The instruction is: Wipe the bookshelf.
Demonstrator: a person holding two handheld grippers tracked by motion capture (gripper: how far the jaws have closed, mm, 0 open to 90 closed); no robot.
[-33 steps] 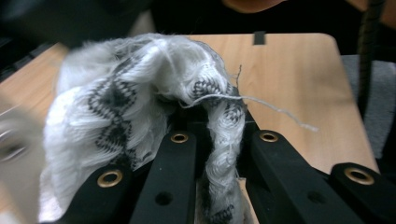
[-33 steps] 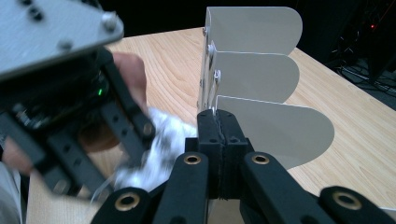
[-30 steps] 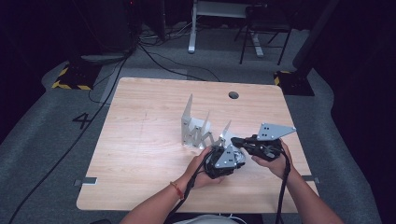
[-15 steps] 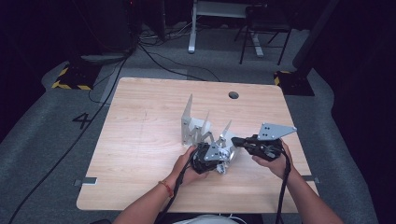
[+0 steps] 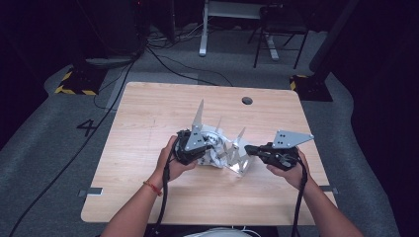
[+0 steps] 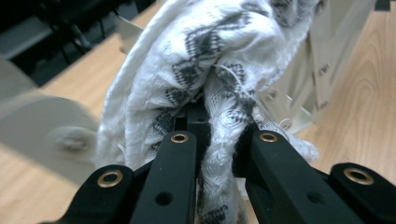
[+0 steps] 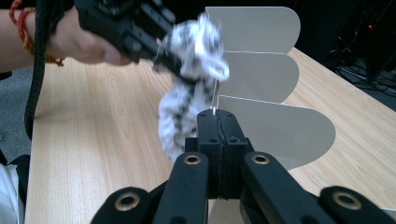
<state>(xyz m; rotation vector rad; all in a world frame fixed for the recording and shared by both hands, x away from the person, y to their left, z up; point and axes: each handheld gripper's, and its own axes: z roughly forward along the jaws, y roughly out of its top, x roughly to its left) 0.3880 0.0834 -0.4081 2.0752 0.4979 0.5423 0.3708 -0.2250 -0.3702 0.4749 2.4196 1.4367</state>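
On the left side of the wooden table (image 5: 148,113), the left gripper (image 6: 219,126) is squeezing a white cloth with grey pattern (image 6: 205,60) between its jaws, which are nearly closed on the fabric. The cloth is hanging above the table, just beside the grey metal rack (image 5: 237,153) with its upright rounded plates. At the right, the right gripper (image 5: 252,149) is pressing its jaws fully together on the thin edge of one plate (image 7: 275,130) of this rack, and the person's hand (image 5: 291,170) is holding it low over the table.
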